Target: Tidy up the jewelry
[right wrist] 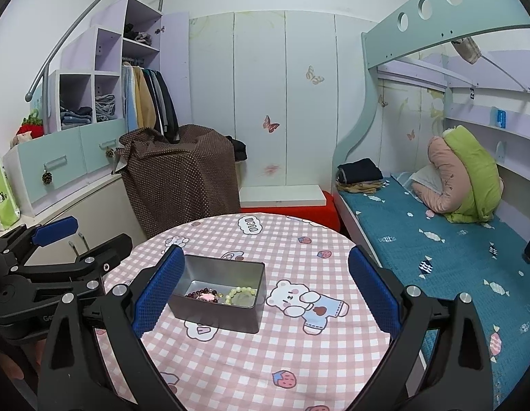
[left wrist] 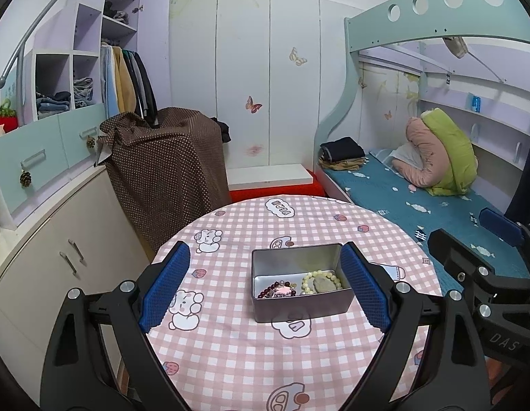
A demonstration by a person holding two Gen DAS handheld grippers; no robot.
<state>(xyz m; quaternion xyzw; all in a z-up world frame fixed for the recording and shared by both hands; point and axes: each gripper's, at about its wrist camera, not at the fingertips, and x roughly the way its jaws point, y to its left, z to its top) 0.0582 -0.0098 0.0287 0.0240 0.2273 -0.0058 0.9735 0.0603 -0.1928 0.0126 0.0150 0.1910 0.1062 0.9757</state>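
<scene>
Open tin point(left wrist: 301, 282) of bracelets sits between the left gripper point(left wrist: 265, 289) pads.

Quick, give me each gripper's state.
Left hand-held gripper: open, holding nothing.
Right hand-held gripper: open, holding nothing.

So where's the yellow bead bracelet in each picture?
Left wrist: yellow bracelet lies in the tin's right half, just right of centre.
Right wrist: yellow bracelet lies in the tin's right half, left of centre.
Shared landmark: the dark red bracelet lies left of it.
</scene>
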